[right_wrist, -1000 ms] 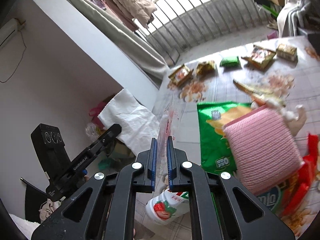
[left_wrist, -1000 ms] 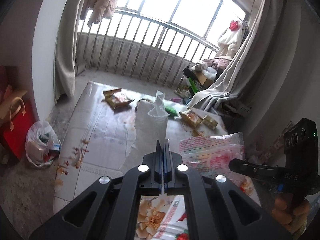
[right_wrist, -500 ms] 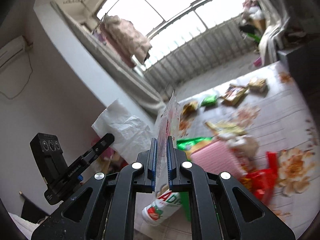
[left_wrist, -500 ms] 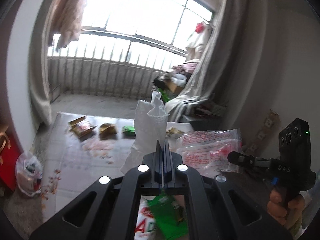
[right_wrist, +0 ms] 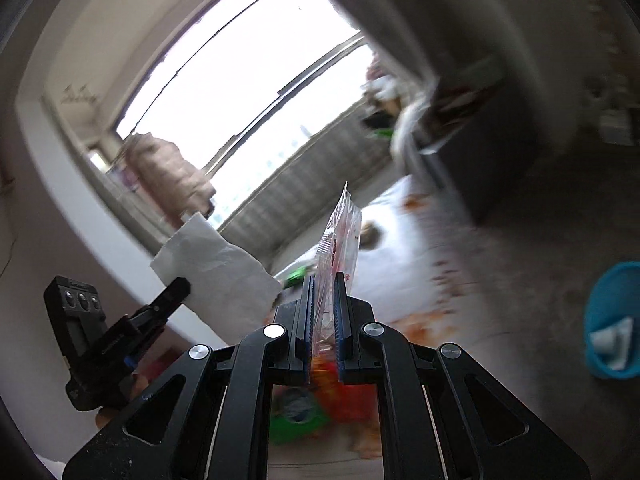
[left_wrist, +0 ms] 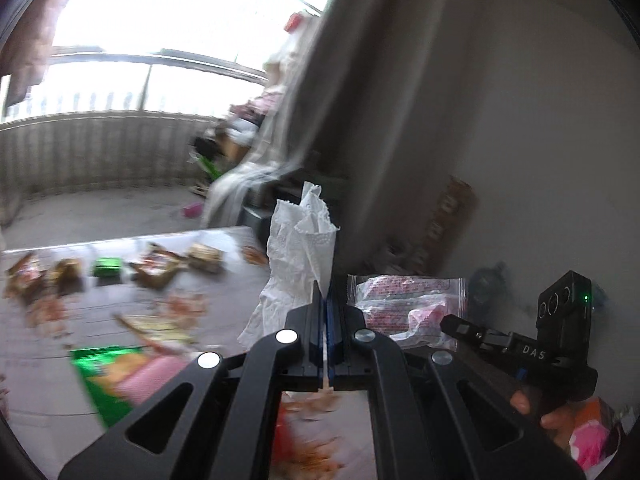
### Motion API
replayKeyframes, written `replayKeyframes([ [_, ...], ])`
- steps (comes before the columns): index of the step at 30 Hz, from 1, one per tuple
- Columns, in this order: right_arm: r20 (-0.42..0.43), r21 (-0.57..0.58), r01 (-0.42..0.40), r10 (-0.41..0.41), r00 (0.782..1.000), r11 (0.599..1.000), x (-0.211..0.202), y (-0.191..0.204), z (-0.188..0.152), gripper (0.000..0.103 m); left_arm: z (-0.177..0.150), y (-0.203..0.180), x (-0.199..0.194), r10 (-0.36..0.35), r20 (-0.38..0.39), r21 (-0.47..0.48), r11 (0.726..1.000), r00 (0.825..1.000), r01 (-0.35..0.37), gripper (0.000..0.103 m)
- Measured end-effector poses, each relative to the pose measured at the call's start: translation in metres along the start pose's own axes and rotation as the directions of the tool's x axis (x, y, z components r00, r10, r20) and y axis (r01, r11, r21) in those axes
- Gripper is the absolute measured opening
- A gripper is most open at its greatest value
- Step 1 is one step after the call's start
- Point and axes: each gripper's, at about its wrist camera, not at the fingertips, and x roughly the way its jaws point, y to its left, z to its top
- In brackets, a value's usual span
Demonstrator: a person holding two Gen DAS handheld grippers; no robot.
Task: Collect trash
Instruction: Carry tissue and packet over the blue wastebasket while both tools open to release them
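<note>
Pinching a crumpled white paper towel [left_wrist: 298, 256] between the fully closed blue-lined jaws of the left gripper [left_wrist: 325, 304], with the embossed, soft sheet standing up in loose folds to a ragged peak above the black fingers. Showing, from the right wrist, the same paper towel [right_wrist: 218, 276] as a flat creased sheet at the tip of the left gripper [right_wrist: 178, 286], raised off the floor.

Clamping, in the right gripper [right_wrist: 323, 292], a thin clear plastic wrapper [right_wrist: 340, 236] printed in red, with the jaws nearly closed on its slim edge and the glossy film rising edge-on to a narrow point. Appearing from the left wrist as a wide, crinkled rectangular wrapper [left_wrist: 406, 308] with a crimped seam, held at the tip of the right gripper [left_wrist: 450, 322] by a hand [left_wrist: 552, 416] wrapped around the black handle.

Lying blurred on the pale floral floor mat [left_wrist: 36, 376]: a shiny green packet [left_wrist: 106, 376], a small green packet [left_wrist: 106, 268] and several brownish flat wrappers [left_wrist: 160, 268]. Standing low at the right on the bare grey floor, a round blue plastic bin [right_wrist: 610, 312] with a white scrap [right_wrist: 610, 340] inside.
</note>
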Motion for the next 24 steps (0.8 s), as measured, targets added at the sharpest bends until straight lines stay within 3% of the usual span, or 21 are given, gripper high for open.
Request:
replayKeyframes([
  [6,0.068,0.097,0.18,-0.187,0.98,0.979,-0.052,-0.068,-0.006,0.007,-0.013,-0.069,0.074,-0.116,-0.121,0.043,0.992,0.986,0.122,0.001],
  [10,0.087,0.186,0.316,-0.336,0.938,0.93,-0.083,-0.12,-0.015,0.007,-0.03,-0.115,0.124,-0.2,-0.219,0.045,0.976,0.955,0.214,0.001],
  [16,0.053,0.32,0.414,-0.452,0.89,0.852,-0.104,-0.193,-0.031,0.008,-0.066,-0.189,0.213,-0.263,-0.386,0.042,0.953,0.884,0.301,0.001],
  [24,-0.1,0.43,0.516,-0.529,0.843,0.741,-0.086,-0.283,-0.044,0.008,-0.145,-0.246,0.329,-0.232,-0.625,0.028,0.947,0.745,0.319,0.001],
])
